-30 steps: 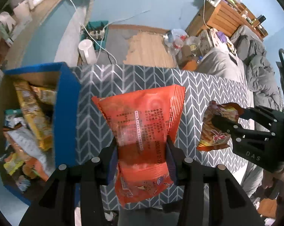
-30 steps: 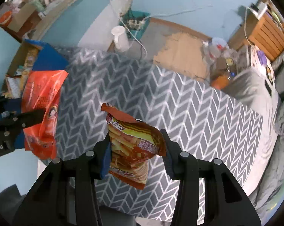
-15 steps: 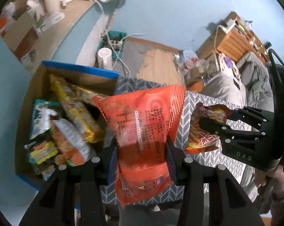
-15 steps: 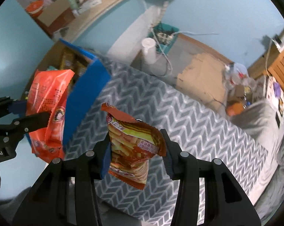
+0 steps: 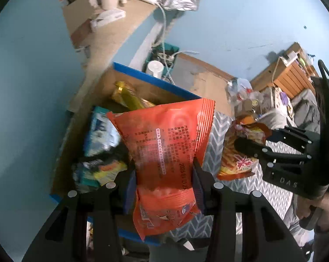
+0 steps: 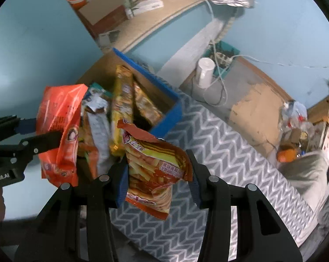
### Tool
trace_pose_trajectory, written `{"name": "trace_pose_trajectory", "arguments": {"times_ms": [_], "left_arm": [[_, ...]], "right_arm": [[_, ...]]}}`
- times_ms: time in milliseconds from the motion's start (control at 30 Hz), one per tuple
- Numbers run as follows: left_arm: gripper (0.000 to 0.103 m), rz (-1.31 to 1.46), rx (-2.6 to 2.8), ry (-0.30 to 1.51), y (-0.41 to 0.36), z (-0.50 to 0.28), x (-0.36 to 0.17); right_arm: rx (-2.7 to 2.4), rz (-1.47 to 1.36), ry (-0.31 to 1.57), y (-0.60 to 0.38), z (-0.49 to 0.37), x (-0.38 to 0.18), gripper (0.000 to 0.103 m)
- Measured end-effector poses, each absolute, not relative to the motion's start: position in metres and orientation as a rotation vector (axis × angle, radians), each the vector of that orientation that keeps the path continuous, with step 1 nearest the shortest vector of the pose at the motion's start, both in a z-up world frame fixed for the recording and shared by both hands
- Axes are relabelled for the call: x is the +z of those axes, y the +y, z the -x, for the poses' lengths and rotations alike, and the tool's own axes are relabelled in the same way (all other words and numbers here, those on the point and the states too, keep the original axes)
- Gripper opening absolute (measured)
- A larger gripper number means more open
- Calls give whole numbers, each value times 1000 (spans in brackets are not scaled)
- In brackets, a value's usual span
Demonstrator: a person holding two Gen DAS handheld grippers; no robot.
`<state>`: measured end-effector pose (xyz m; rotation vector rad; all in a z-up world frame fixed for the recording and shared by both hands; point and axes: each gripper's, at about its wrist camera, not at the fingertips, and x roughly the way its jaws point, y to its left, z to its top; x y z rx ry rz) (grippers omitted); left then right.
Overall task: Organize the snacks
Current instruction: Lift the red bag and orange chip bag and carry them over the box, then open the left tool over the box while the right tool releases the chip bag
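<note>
My left gripper [image 5: 164, 174] is shut on an orange snack bag [image 5: 166, 148], held in the air above a blue-rimmed cardboard box [image 5: 155, 80] with several snack packs inside. The right gripper [image 6: 158, 170] is shut on a red and yellow bag of crisps [image 6: 155, 168], which hangs over the box's near corner and the table edge. In the right wrist view the orange snack bag [image 6: 59, 131] and the left gripper [image 6: 42, 135] show at the left, over the box [image 6: 171, 113]. The left wrist view shows the crisps bag [image 5: 238, 155] and the right gripper [image 5: 251, 142] at the right.
A table with a grey chevron cloth [image 6: 225, 148] runs to the right of the box. On the floor behind stand a white cup-like container [image 6: 204, 72], cables and a teal crate [image 6: 221, 56]. A cluttered shelf [image 6: 142, 15] is at the back, a bed [image 6: 306, 170] at the right.
Both grippers have carried their bags leftward from over the chevron table to over the open box. Each view has rolled a little. Neither grip has changed.
</note>
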<state>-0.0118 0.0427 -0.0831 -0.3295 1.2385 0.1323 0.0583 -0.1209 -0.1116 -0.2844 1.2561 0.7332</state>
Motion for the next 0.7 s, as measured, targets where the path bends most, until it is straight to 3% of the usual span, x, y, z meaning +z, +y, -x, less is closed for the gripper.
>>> {"name": "trace_pose_trajectory", "arguments": {"times_ms": [533, 700], "left_arm": [[47, 324, 194, 1279, 112, -23, -119], [61, 316, 207, 1269, 117, -25, -119]], "right_arm": [[798, 347, 1271, -33, -78, -132, 46], [779, 380, 1245, -22, -78, -131, 52]]}}
